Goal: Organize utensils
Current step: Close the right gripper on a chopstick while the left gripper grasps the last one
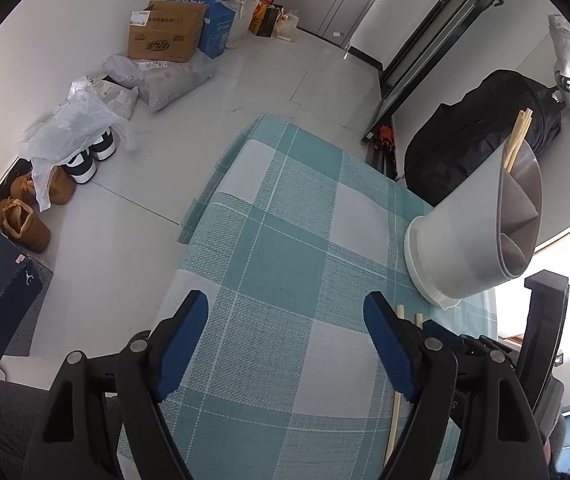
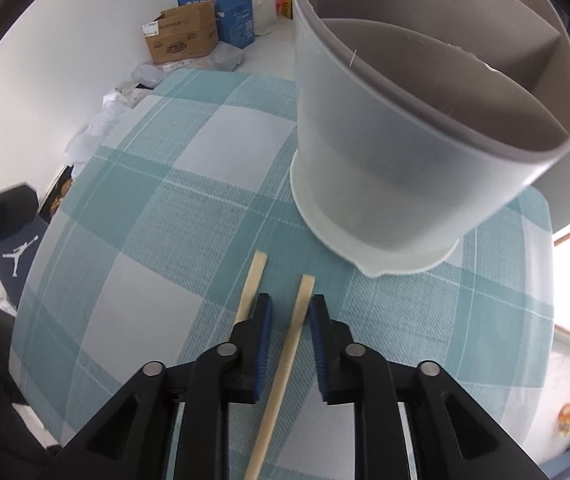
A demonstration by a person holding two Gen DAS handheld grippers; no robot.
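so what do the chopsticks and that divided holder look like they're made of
Chopsticks: pale tan, matte, square-cut ends; probably bamboo or light wood.
Holder: smooth frosted grey outer wall, opaque grey dividers, white base; looks like moulded plastic.

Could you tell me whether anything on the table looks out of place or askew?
Yes: two chopsticks lie loose on the checked tablecloth beside the divided utensil holder, not quite parallel, while another pair already stands inside it. Nothing looks spilled or damaged.
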